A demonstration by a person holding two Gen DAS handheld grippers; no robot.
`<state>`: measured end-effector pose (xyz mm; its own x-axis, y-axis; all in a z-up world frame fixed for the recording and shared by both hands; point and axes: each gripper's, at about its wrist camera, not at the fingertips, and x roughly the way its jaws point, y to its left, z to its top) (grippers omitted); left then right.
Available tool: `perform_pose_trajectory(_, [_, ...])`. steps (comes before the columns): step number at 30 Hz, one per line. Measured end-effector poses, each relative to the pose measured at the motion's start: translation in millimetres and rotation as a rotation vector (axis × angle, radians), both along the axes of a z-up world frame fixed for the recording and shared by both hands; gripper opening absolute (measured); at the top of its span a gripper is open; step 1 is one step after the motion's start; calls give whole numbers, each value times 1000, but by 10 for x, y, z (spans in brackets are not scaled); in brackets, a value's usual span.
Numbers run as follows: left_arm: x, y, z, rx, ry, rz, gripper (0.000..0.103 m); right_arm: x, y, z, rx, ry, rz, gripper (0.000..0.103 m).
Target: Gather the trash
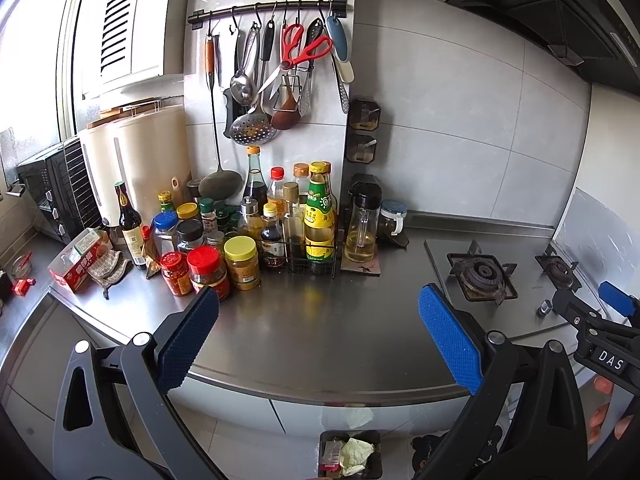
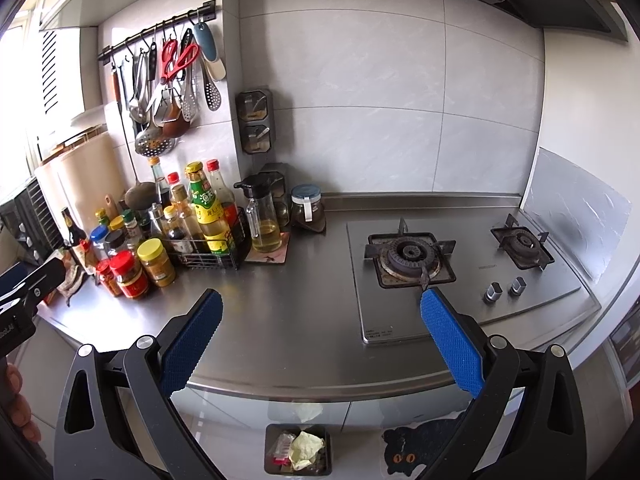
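Left wrist view: my left gripper (image 1: 318,330) hangs level above the counter's front edge (image 1: 320,390) — jaws spread wide, nothing between them.
Right wrist view: my right gripper (image 2: 320,330) likewise — wide apart, holding nothing.
Room: bare steel between jars (image 1: 208,270) and stove (image 2: 412,264).
Trash: crumpled paper (image 2: 304,450) lies in the floor bin (image 2: 328,454) below the edge.
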<state>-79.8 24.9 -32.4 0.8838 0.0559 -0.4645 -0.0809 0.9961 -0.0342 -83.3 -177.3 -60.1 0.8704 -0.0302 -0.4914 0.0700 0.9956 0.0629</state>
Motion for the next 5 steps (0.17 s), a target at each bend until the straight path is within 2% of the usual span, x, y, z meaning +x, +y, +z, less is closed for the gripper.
perform_pose_trajectory(5, [16,47,-1,2,0,4,95,26,54,12,-4,1,5,100])
